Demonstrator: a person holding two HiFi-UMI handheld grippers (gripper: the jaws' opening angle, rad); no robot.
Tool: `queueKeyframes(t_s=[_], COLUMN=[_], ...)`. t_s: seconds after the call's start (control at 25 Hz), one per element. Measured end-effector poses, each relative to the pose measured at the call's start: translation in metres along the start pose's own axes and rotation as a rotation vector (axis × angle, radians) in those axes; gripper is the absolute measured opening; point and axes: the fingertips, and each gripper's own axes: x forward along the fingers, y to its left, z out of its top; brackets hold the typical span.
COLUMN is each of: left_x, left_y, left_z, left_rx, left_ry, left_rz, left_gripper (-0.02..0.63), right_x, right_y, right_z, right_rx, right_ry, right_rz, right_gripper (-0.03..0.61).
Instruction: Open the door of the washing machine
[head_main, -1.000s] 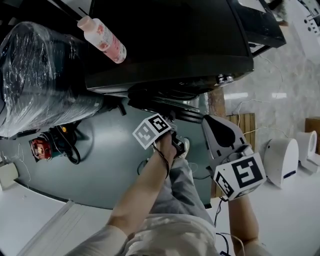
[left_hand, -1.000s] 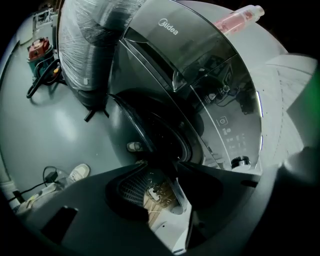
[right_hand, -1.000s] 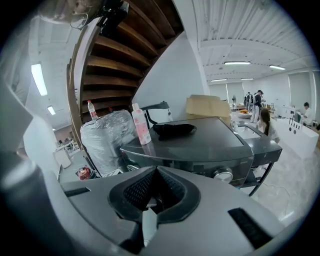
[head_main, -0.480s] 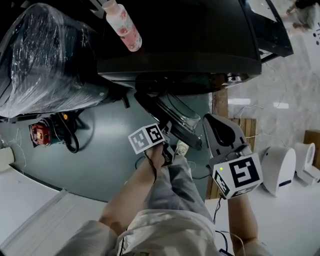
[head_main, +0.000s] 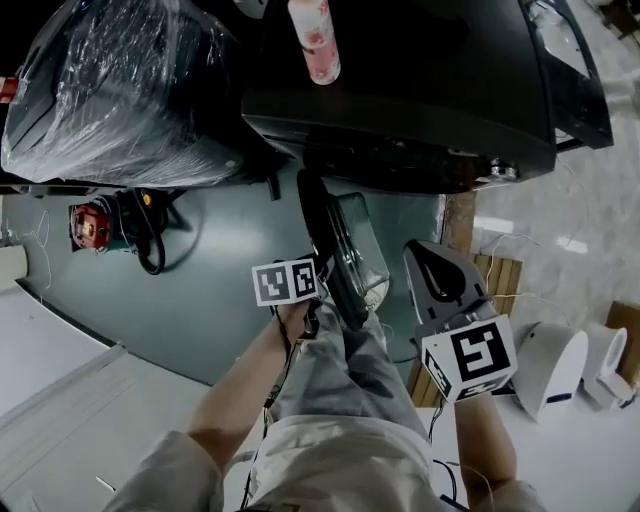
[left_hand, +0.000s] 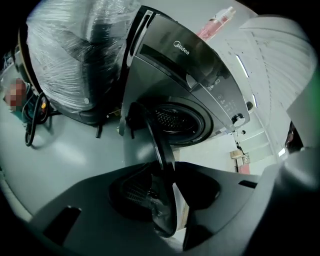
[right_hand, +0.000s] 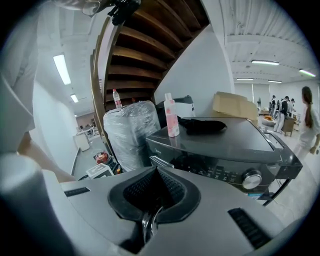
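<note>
The dark washing machine (head_main: 400, 90) stands at the top of the head view, its round door (head_main: 345, 245) swung out edge-on toward me. My left gripper (head_main: 330, 298) has the door's rim between its jaws. In the left gripper view the door (left_hand: 159, 150) runs up from the left gripper (left_hand: 165, 197) to the drum opening (left_hand: 180, 120). Its jaws have just been closing on that rim. To the right of the door, my right gripper (head_main: 432, 265) hangs shut and empty. Its view looks at the machine's (right_hand: 225, 145) control panel past the right gripper (right_hand: 154, 197).
A pink bottle (head_main: 313, 35) stands on the machine's top. To the machine's left is a plastic-wrapped bulky object (head_main: 120, 90), and below it a red tool with cables (head_main: 88, 225) lies on the grey floor. White appliances (head_main: 560, 365) sit at the right. People (right_hand: 305, 115) stand far off.
The door has swung further out from the machine, and my left gripper has come back toward me with its rim. My right gripper has shifted a little.
</note>
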Motion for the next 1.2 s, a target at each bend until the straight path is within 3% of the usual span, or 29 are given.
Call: queueKeyframes(t_s=[0.24, 0.44, 0.76, 1.2], left_x=[-0.022, -0.04, -0.057, -0.075], left_y=[0.038, 0.068, 0.109, 0.157], left_z=[0.0, 0.001, 0.018, 0.05], left_rx=[0.032, 0.135, 0.262, 0.415], left_ry=[0.0, 0.036, 0.067, 0.131], left_rz=[0.043, 0.074, 0.055, -0.019], left_gripper=[0.143, 0.14, 0.141, 0.144], right_x=[0.019, 0.024, 0.046, 0.078], right_y=[0.033, 0.053, 0.076, 0.097], right_z=[-0.003, 0.0, -0.004, 0.011], right_rx=[-0.027, -0.002, 0.037, 0.012], right_ry=[0.023, 0.029, 0.054, 0.061], right_rz=[0.09, 0.096, 0.119, 0.155], right_gripper=[0.026, 0.026, 0.026, 0.026])
